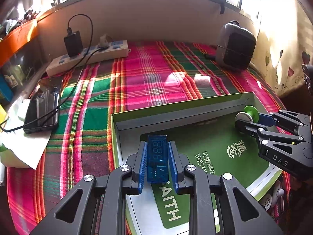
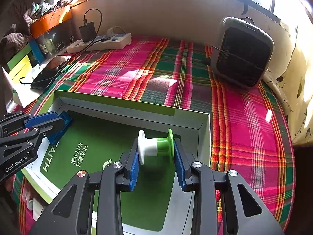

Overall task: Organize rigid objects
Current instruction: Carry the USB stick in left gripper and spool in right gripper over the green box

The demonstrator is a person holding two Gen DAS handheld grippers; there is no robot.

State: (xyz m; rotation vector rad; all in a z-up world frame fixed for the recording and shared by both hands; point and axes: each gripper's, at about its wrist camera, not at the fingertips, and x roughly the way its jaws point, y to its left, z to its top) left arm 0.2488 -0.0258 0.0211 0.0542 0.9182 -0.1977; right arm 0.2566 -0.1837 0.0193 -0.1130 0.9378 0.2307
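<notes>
The left hand-held gripper clamps a blue USB tester; the right hand-held gripper clamps a white-green spool, both over the open box.

Left wrist: close above the box, at its left, looking steeply down towards the window.
Right wrist: likewise, at its right.
Shared: box, cloth.
</notes>
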